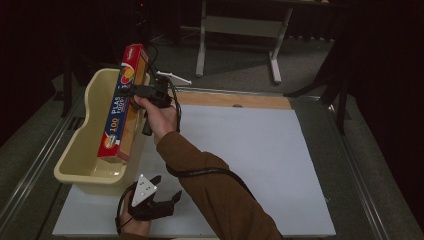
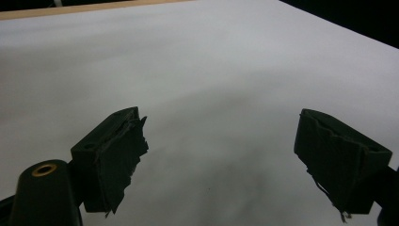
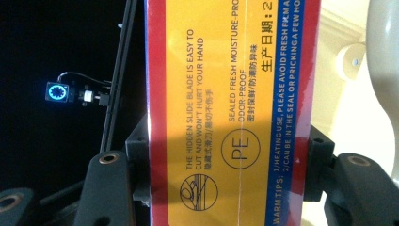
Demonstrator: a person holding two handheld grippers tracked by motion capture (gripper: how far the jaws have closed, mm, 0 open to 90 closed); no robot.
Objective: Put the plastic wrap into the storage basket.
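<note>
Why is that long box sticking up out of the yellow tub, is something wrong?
The plastic wrap box sits tilted, its low end in the yellow tub, because the right gripper is clamped on it. Odd otherwise: the left gripper hangs open with torn, ragged pads.

My right sleeve [image 1: 220, 200] is brown, of a soft-looking cloth, and runs down to the wrist. My right gripper [image 1: 131, 91] is black, and a black cable [image 1: 210, 172] trails from it across that sleeve. My left gripper [image 1: 167, 195] is black too, with a grey three-cornered plate [image 1: 143, 189] on top dotted with small dark holes. Seen close, its pads [image 2: 117, 157] are dark and ragged at the edges — torn-looking strips — and a brass-ringed hole [image 2: 44, 169] sits in one rounded black knuckle.
</note>
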